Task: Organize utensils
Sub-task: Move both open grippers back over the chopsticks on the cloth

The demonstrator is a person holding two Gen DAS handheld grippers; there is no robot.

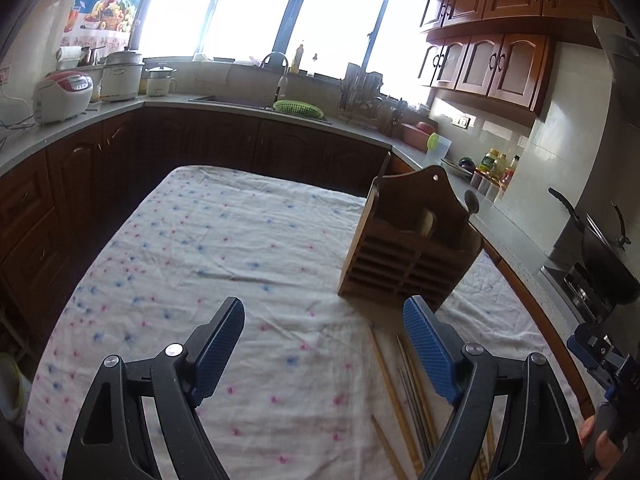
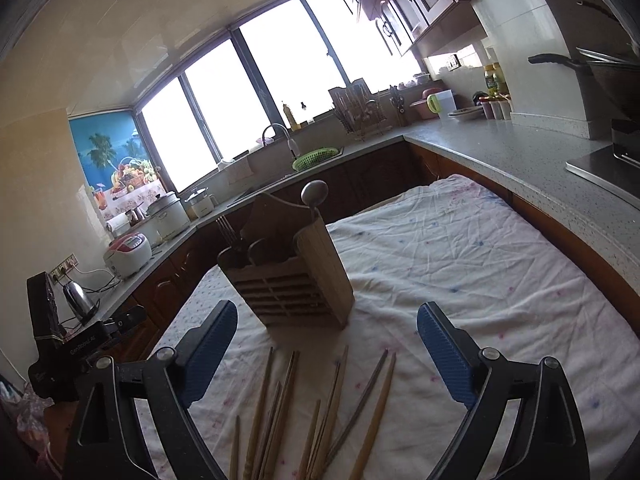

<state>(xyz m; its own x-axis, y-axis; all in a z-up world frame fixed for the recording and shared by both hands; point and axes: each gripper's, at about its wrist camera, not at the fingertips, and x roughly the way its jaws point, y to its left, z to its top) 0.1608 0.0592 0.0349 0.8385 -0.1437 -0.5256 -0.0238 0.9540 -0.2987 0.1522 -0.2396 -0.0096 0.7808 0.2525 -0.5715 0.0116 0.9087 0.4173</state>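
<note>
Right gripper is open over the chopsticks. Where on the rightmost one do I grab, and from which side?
Take the rightmost chopstick near mid-length, from above, with the right gripper straddling it crosswise. It lies flat on the cloth, splayed away from the other chopsticks, so the fingers have room on both sides.

White tablecloth (image 1: 224, 248) dotted with small blue and pink flowers. Brown slatted wooden utensil caddy (image 2: 294, 280). Tan and grey chopsticks (image 2: 288, 408). Blue ribbed pads (image 1: 218, 344) on black gripper fingers. Bright green basket (image 1: 298, 108). Grey speckled countertop (image 2: 500, 148). Reddish-brown cabinets (image 1: 492, 60).
</note>
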